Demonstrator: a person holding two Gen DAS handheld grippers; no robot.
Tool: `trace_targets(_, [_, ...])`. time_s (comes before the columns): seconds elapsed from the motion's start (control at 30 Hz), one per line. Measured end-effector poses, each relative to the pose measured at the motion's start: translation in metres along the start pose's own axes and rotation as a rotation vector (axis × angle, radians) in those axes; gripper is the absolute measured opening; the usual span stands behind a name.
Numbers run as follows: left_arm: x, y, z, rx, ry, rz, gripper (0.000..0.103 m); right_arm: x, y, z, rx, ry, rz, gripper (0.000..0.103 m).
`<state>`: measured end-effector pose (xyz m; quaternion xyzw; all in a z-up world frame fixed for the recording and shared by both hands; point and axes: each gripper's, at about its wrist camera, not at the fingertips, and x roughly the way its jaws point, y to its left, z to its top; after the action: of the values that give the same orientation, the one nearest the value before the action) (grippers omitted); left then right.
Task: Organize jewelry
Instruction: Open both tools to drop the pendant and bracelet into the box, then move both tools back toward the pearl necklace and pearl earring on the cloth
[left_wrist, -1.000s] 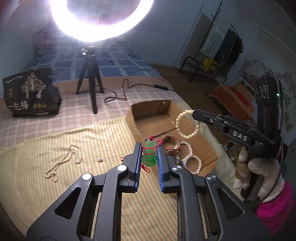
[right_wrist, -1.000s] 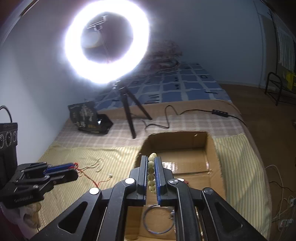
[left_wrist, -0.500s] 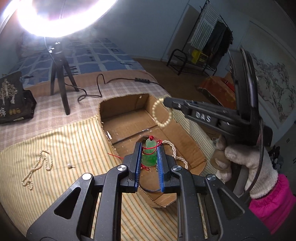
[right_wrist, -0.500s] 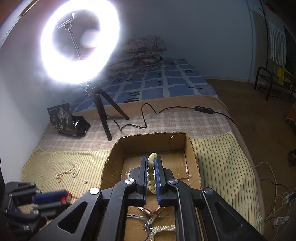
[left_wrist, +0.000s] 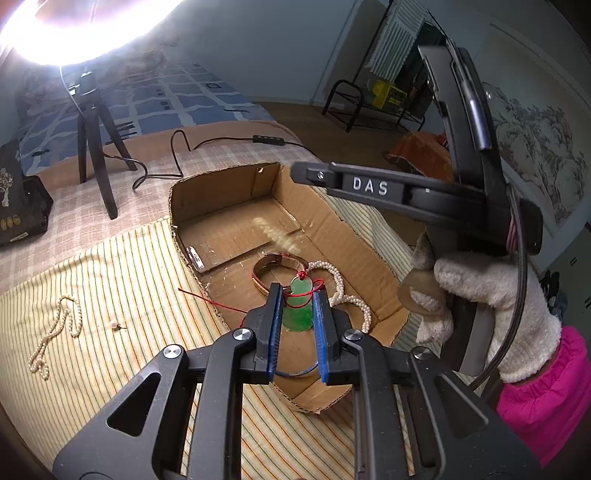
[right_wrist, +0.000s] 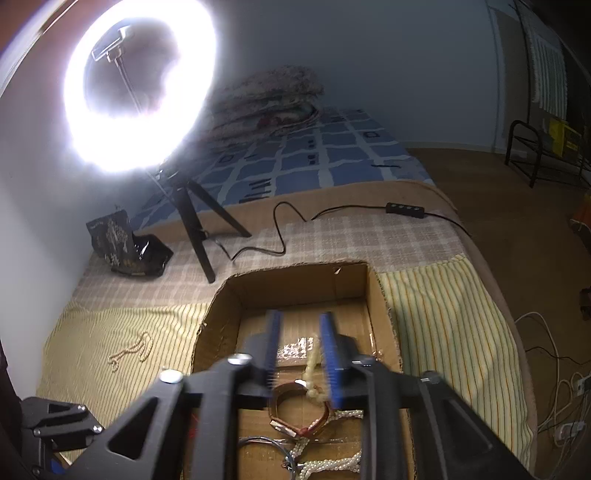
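Ring light (right_wrist: 140, 85) blazing on black tripod (right_wrist: 195, 229), far left. Pale blue wall (right_wrist: 369, 55) behind. Bed with blue checked cover (right_wrist: 332, 155); folded quilts (right_wrist: 266, 99) far end. Brown floor (right_wrist: 517, 221) right, black rack (right_wrist: 535, 155) beyond.

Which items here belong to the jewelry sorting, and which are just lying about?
Job: green pendant in left gripper, falling bead bracelet below open right gripper, cardboard box, pearl necklace.
Bystanders: ring light, black bag.
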<state>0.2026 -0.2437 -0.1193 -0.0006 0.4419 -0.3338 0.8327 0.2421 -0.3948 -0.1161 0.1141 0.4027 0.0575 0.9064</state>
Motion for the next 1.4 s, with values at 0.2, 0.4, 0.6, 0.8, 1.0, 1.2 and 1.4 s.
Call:
trace_targets(0.2, [0.002,-0.002,-0.003,0.008,0.005,0.023,0.055,-0.004,-0.003,0.002,0.021,-0.008,-0.015,0.059])
trace_targets(0.4, [0.001,0.000,-0.004,0.004,0.011,0.036,0.056,-0.011,0.002,0.004,0.009,-0.033,-0.053,0.090])
trace_targets(0.6, [-0.007,0.001,-0.006,-0.002,0.005,0.043,0.056,-0.019,0.008,0.005,0.003,-0.057,-0.080,0.103])
trace_targets(0.8, [-0.014,0.003,-0.008,0.003,0.000,0.053,0.056,-0.022,0.013,0.005,-0.006,-0.051,-0.104,0.103])
trace_targets(1.0, [-0.025,0.008,-0.012,0.005,-0.002,0.067,0.056,-0.022,0.011,0.004,0.025,-0.041,-0.125,0.103])
trace_targets(1.2, [-0.037,0.026,-0.016,-0.021,-0.008,0.096,0.056,-0.022,0.016,0.002,0.011,-0.033,-0.176,0.103])
trace_targets(1.4, [-0.052,0.052,-0.019,-0.066,-0.026,0.127,0.056,-0.023,0.029,0.001,-0.034,-0.043,-0.231,0.103])
